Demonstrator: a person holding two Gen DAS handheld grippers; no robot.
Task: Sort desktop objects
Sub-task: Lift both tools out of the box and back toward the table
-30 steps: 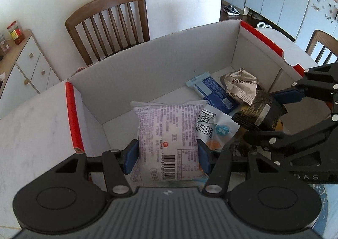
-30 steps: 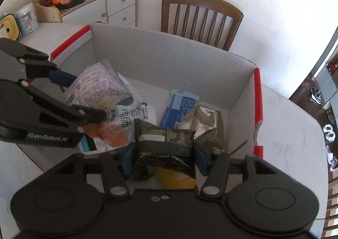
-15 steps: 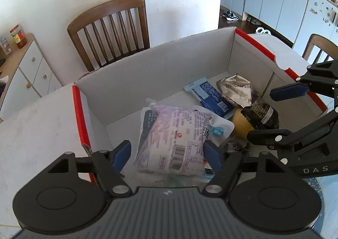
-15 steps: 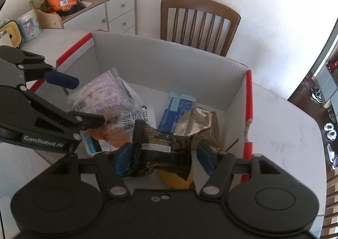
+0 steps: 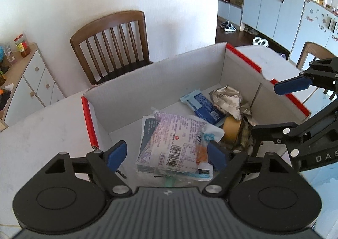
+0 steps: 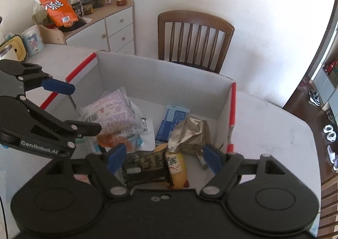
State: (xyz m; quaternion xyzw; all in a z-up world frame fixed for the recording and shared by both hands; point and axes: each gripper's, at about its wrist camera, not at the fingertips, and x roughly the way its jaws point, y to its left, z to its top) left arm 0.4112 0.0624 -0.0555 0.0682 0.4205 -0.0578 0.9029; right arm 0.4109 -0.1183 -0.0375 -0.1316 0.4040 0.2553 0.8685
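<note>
With both packets dropped into the cardboard box [image 5: 147, 82], lift left gripper [image 5: 166, 157] and right gripper [image 6: 163, 157], jaws just spread and empty, straight clear of purple-printed packet [image 5: 175, 144] and dark packet [image 6: 145, 167] without snagging.

left tool [image 5: 166, 155]: jaws just opened wide, angled downward | right tool [image 6: 165, 155]: jaws just opened wide, angled downward

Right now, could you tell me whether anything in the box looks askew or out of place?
Nothing looks damaged or spilled. The packets lie in a loose heap in the cardboard box: the purple-printed packet rests tilted on a white pouch, and the dark wrapper lies across a yellow packet.
</note>
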